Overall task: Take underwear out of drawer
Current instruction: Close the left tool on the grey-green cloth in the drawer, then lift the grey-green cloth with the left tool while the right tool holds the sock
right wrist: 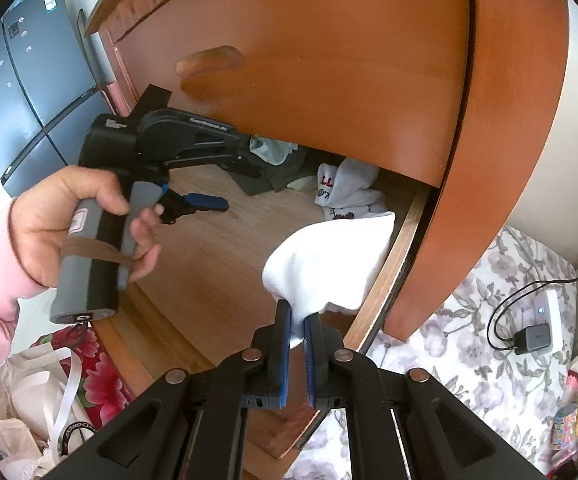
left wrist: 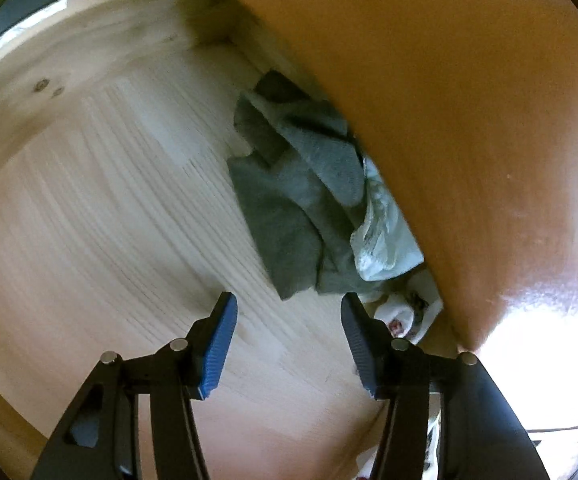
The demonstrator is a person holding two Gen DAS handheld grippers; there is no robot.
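The open wooden drawer [left wrist: 109, 200] holds a crumpled grey garment [left wrist: 289, 216], a pale mint one [left wrist: 385, 240] and a white printed one [left wrist: 405, 312], all bunched under the drawer front above [left wrist: 449, 100]. My left gripper [left wrist: 289, 298] stands open just short of the grey garment's near edge, with nothing between its pads. In the right wrist view a hand [right wrist: 69, 216] holds the left gripper [right wrist: 229, 186] inside the drawer. My right gripper [right wrist: 297, 320] is shut on a plain white garment [right wrist: 329, 264], lifted above the drawer's right side wall [right wrist: 389, 272].
The orange-brown drawer front with a handle [right wrist: 209, 62] overhangs the clothes. A floral bedspread [right wrist: 469, 340] with a charger and cable [right wrist: 529, 336] lies to the right. Bags [right wrist: 49, 380] sit at lower left and a grey fridge [right wrist: 29, 92] stands behind.
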